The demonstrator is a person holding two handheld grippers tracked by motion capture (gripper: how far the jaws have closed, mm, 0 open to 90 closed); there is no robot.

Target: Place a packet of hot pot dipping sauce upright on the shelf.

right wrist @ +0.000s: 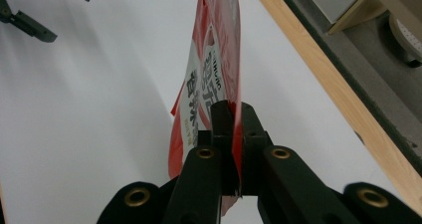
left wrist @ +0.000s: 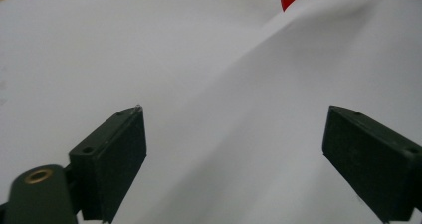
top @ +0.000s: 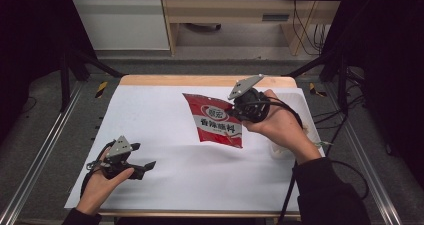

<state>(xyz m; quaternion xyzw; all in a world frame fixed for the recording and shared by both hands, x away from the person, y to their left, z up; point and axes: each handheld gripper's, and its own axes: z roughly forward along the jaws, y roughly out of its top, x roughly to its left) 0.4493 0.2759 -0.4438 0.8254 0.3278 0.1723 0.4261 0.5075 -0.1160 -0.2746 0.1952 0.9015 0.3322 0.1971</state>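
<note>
Pinching the edge of a red and white printed plastic snack packet (top: 216,120), the right gripper (top: 235,112) apparently holds it above the white table sheet (top: 165,125). Well apart, the left gripper (top: 147,166) rests spread, empty.

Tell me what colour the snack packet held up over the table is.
Red, with a white label panel bearing dark characters: the glossy plastic snack packet shows best in the high view.

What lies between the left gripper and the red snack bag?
Bare white table cover between left gripper and red snack bag, as the high view shows.
</note>
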